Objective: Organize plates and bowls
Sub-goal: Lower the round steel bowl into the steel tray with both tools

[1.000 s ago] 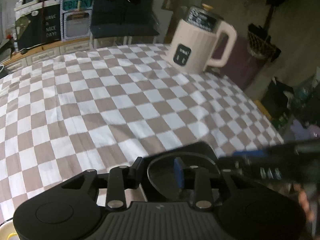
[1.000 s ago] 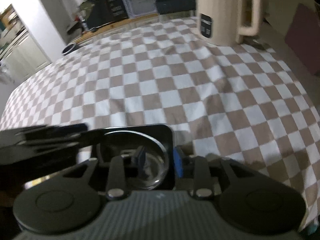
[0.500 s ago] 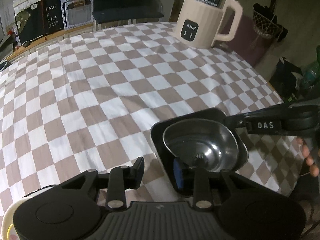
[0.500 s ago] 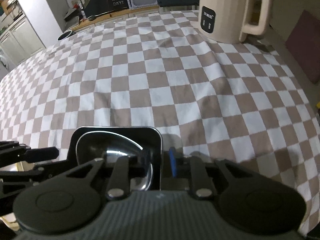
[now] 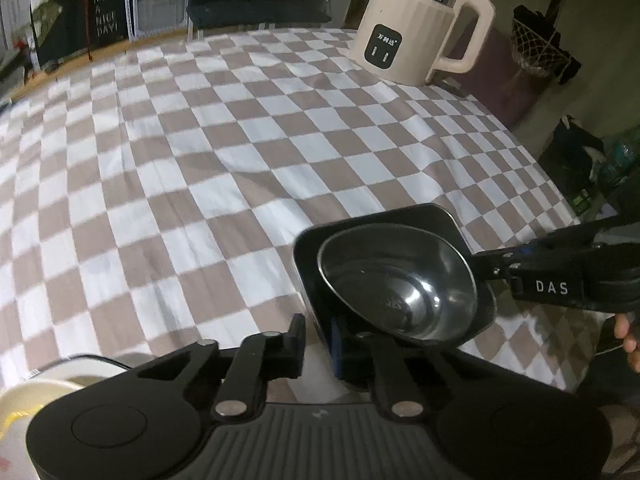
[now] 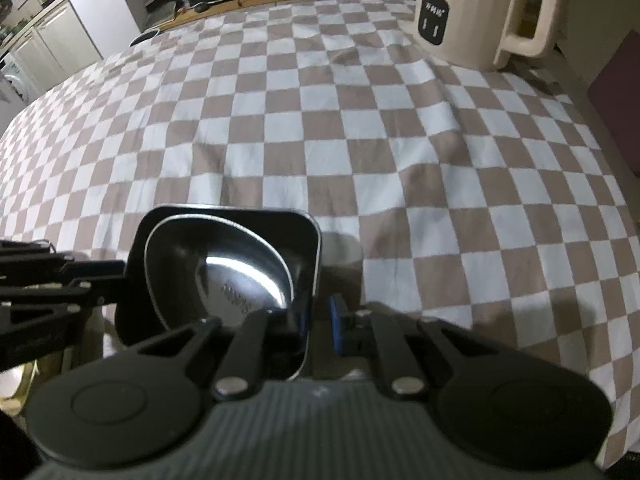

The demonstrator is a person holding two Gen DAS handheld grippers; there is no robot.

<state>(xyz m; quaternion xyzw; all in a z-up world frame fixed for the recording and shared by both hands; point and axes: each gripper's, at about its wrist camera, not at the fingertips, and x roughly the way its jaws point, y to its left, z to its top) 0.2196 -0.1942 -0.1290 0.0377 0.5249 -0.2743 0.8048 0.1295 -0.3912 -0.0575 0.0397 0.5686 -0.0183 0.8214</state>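
The black square plate (image 5: pixel 440 216) with the steel bowl (image 5: pixel 400 292) nested in it has come out from under the claws: a second ago it was half hidden and blurred, now the whole set shows above the near right part of the desk (image 5: pixel 200 160). The left claw (image 5: pixel 317 340) is narrow, its two tips either side of the plate's near-left wall. The right claw (image 6: pixel 316 324) is narrow too, one finger inside the rim and one outside, on the opposite side. I'd judge the pair is being carried as one stack toward a resting spot. Whether it already touches the cloth I cannot tell.

The desk wears a brown-and-white checked cloth, slightly rumpled. A cream kettle (image 5: pixel 416 36) stands at the far right, and a pale dish (image 5: pixel 24 400) peeks in near left. The room is dim.
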